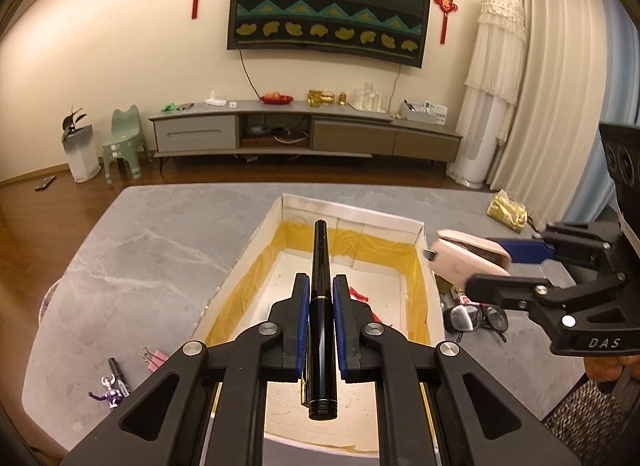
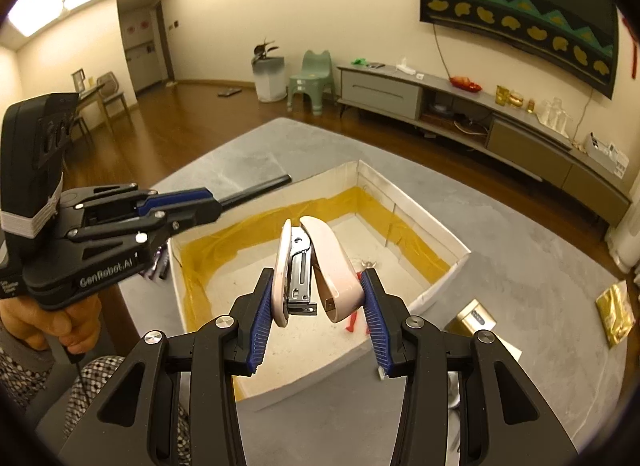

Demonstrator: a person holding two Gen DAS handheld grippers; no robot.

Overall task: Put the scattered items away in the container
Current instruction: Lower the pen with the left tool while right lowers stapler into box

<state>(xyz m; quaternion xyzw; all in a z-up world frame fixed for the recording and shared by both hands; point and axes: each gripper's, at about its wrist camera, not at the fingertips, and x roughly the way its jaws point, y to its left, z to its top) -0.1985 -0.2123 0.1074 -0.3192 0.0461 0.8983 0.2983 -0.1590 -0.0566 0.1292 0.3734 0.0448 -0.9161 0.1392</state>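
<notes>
On the grey marble-look bench (image 1: 120, 250), a purple toy figure (image 1: 107, 394) and pink binder clip (image 1: 154, 358) lie at left. My left gripper (image 1: 321, 286) has its jaws clenched on a glossy black pen (image 1: 321, 306) over the white cardboard box with yellow lining (image 1: 424, 266). My right gripper (image 2: 318, 298) grasps a pale pink stapler (image 2: 316, 266) above that box; black-framed glasses (image 1: 476, 318) lie beside it.

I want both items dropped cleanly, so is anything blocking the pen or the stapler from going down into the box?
Nothing visible does. The black pen in the left gripper and the pink stapler in the right gripper hang over the open white box.
</notes>
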